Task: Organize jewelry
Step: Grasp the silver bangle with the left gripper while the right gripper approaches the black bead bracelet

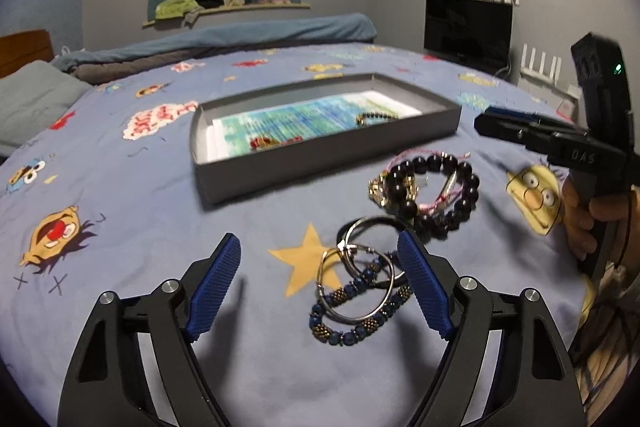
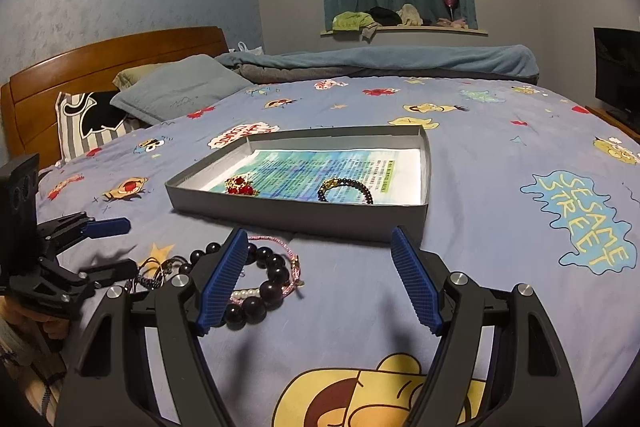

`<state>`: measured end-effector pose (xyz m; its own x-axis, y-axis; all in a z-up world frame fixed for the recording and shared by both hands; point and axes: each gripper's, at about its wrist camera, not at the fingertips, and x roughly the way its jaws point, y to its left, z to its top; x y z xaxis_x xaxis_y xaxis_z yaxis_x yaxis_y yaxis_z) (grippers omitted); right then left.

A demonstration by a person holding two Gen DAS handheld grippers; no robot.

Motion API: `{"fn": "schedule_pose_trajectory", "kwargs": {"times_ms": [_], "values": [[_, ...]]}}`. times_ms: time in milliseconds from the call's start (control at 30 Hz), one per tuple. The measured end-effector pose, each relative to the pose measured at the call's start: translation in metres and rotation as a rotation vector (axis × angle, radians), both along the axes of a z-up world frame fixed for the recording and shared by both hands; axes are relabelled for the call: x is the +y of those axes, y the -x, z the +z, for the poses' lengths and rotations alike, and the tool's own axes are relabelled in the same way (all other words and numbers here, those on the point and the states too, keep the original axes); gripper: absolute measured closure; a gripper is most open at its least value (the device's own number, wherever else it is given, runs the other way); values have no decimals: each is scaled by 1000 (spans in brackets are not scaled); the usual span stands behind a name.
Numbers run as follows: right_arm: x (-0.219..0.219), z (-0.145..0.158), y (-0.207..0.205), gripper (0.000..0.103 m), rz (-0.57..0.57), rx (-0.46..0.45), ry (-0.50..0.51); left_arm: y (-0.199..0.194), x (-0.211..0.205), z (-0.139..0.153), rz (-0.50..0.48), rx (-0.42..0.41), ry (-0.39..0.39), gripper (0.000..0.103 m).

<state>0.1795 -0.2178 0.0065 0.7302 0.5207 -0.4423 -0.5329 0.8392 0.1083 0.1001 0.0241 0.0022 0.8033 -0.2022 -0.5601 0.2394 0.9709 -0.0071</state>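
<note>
left gripper point(image 1: 320, 259) spread wide over bedsheet point(image 1: 120, 307), holding nothing; silver bangles point(image 1: 362, 269) and blue beaded bracelet point(image 1: 360, 323) between its tips. right gripper point(image 2: 318, 253) also spread, empty; dark bead bracelet point(image 2: 268, 279) at its left tip. grey tray point(image 2: 304, 215) just beyond, 2 pieces inside: red brooch point(image 2: 240, 185) left, black bead bracelet point(image 2: 346, 190) right.

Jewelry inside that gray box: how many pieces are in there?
2. A red-and-gold piece lies near the gray box's left end; a dark beaded bracelet lies toward its right. Small pieces behind the wall may be hidden.
</note>
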Motion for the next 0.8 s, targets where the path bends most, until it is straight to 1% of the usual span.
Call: {"fn": "schedule_pose_trajectory", "kwargs": {"times_ms": [100, 233, 333, 433, 467, 500, 567, 700, 800], "values": [[1, 0, 0, 30, 4, 0, 6, -2, -7, -4, -20, 21, -16, 24], [3, -1, 1, 30, 4, 0, 10, -5, -12, -10, -20, 44, -44, 24], [3, -1, 0, 30, 6, 0, 13, -7, -15, -15, -19, 68, -64, 29], [3, -1, 0, 30, 7, 1, 12, -9, -18, -17, -34, 86, -72, 38], [4, -1, 0, 30, 9, 1, 12, -9, -18, -17, -36, 90, -74, 43], [4, -2, 0, 30, 11, 2, 13, -9, -18, -18, -35, 90, -76, 50], [6, -2, 1, 30, 17, 2, 15, -9, -16, -17, -34, 93, -73, 57], [8, -3, 2, 30, 28, 2, 18, -7, -12, -14, -28, 83, -59, 57], [9, -3, 3, 30, 35, 3, 18, -6, -5, -10, -8, 69, -33, 57]]}}
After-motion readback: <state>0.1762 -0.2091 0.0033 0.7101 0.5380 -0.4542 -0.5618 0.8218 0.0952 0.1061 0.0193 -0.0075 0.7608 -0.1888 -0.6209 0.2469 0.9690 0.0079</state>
